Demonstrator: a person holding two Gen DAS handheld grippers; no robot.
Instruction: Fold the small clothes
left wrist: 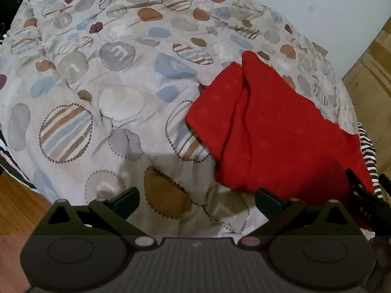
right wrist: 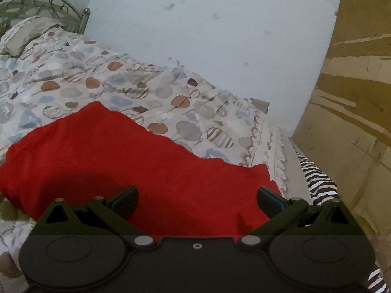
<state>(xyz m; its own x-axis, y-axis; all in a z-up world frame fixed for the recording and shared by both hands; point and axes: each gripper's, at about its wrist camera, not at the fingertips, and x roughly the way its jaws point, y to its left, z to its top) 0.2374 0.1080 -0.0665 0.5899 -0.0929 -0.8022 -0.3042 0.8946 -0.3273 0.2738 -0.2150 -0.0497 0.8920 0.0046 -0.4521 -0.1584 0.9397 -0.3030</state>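
Observation:
A red garment [left wrist: 268, 127] lies loosely folded on the patterned bedspread [left wrist: 117, 92], toward the bed's right edge. My left gripper [left wrist: 196, 199] is open and empty, over the bedspread just left of the garment's near edge. The garment also shows in the right wrist view [right wrist: 127, 156]. My right gripper [right wrist: 197, 199] is open and empty, its fingers spread low over the garment's near part. Part of the right gripper shows at the right edge of the left wrist view [left wrist: 366, 200].
The bed runs along a pale wall [right wrist: 220, 36]. A pillow [right wrist: 27, 34] and metal headboard [right wrist: 48, 2] are at the far end. A wooden cabinet [right wrist: 354, 97] stands to the right. A zebra-striped sheet [right wrist: 317, 180] hangs at the bed's right edge. Wooden floor [left wrist: 17, 207] lies at left.

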